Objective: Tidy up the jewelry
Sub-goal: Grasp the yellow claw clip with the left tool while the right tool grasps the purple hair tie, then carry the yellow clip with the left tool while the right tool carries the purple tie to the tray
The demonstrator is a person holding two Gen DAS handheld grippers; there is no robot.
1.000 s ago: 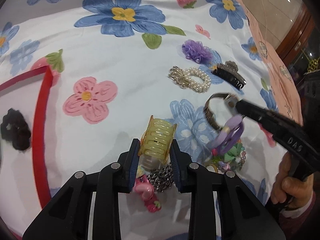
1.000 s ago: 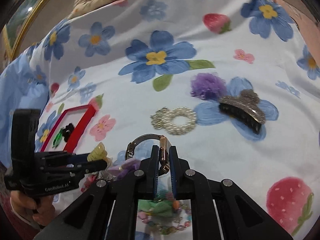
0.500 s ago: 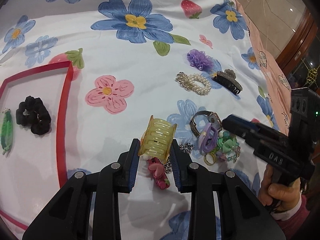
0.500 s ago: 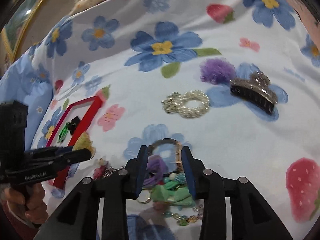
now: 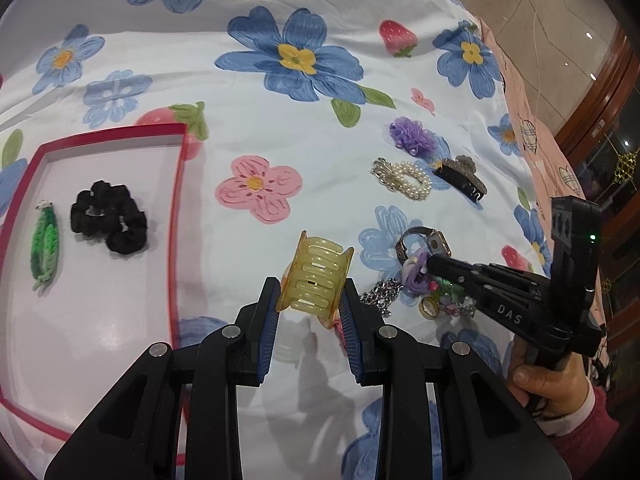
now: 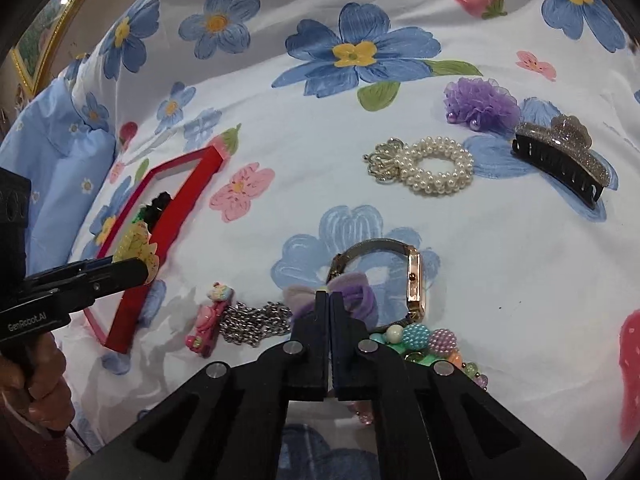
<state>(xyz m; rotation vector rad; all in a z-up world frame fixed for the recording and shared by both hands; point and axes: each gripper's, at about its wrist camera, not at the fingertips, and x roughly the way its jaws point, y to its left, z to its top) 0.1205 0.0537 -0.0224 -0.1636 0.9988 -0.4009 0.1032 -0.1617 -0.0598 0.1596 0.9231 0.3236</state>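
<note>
My left gripper is shut on a yellow claw hair clip and holds it above the floral sheet, right of the red-rimmed tray. The tray holds a black scrunchie and a green band. My right gripper is shut on a purple bow hair tie in the jewelry pile, next to a rose-gold watch. The left gripper with the clip also shows at the left of the right wrist view.
On the sheet lie a pearl bracelet, a purple pom hair tie, a glittery black claw clip, a silver chain, a pink charm clip and beaded pieces.
My left gripper has lifted and moved left with the yellow clip, bringing the tray into view. My right gripper let go of the watch, opened, then shut on the purple bow.
</note>
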